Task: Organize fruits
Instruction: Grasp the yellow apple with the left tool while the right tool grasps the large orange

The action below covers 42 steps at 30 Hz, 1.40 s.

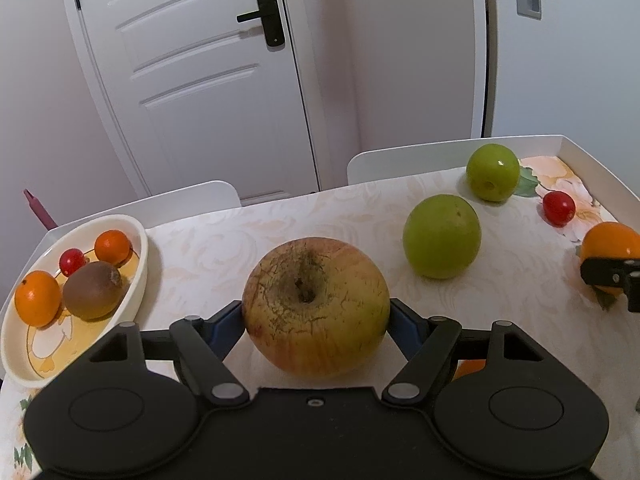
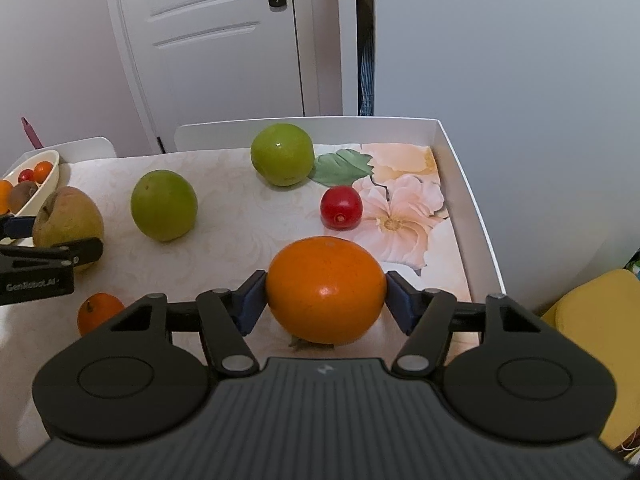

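Two claws, each with a fruit between its fingers. Left gripper (image 1: 316, 316): blue pads pressed against both sides of a yellowish apple (image 1: 316, 306); whether the apple is lifted off the tablecloth (image 1: 240, 232) or only clasped on it, I cannot tell. Right gripper (image 2: 326, 296): closed round a large orange fruit (image 2: 326, 290), with green leaves showing beneath it.

Already gathered, in the oval dish (image 1: 142, 264) at the table's left end: two small oranges (image 1: 38, 298), one kiwi (image 1: 92, 290), one small red fruit (image 1: 72, 261).

Loose on the cloth: one green fruit (image 2: 164, 206) just beyond the apple, a second green one (image 2: 282, 154) near the far rim, one red fruit (image 2: 341, 207) beyond the right claw, one small orange (image 2: 98, 312) near the front edge.

Judgement: roughly halfway. Four pieces in the dish, two in hand, four waiting, assuming the dish is where everything belongs.
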{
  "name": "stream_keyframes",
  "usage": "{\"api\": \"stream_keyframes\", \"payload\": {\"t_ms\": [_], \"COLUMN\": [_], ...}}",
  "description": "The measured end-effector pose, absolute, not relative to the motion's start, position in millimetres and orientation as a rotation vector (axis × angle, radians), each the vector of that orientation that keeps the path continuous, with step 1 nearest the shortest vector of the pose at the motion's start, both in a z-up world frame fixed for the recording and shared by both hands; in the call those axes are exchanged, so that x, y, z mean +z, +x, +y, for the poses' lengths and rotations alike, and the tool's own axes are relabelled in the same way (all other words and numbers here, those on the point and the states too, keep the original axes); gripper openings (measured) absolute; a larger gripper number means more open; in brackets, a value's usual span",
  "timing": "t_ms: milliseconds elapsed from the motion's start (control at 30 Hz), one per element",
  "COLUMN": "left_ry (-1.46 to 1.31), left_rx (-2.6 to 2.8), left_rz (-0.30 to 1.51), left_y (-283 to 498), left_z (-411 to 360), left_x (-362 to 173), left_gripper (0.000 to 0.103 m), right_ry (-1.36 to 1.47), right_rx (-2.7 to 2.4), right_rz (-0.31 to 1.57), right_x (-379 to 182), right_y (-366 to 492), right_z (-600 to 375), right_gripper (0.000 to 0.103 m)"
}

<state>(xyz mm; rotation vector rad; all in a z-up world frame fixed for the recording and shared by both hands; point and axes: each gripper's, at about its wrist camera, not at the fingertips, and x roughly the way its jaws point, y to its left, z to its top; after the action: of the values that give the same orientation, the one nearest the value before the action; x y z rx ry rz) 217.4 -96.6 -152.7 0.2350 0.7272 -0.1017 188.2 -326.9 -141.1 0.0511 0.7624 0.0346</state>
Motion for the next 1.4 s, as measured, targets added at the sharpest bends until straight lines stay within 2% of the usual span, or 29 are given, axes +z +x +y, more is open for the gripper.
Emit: {"api": "stream_keyframes", "payload": {"t_ms": [733, 1100, 1400], "left_ry": [0.147, 0.147, 0.143], "left_rx": [-0.024, 0.018, 0.012], "left_rz": [0.663, 0.627, 0.651], "left_y": [169, 164, 177], "left_z": [-44, 12, 68], "left_x": [-84, -53, -53], "left_gripper": [0.079, 0.079, 0.079], "right_ry": [0.023, 0.01, 0.016], "right_rx": [0.159, 0.225, 0.253], "right_rz": [0.671, 0.646, 0.656], "right_x": [-71, -40, -32], "right_y": [178, 185, 200], "right_z": [-269, -200, -133], "right_gripper": [0.077, 0.077, 0.077]}}
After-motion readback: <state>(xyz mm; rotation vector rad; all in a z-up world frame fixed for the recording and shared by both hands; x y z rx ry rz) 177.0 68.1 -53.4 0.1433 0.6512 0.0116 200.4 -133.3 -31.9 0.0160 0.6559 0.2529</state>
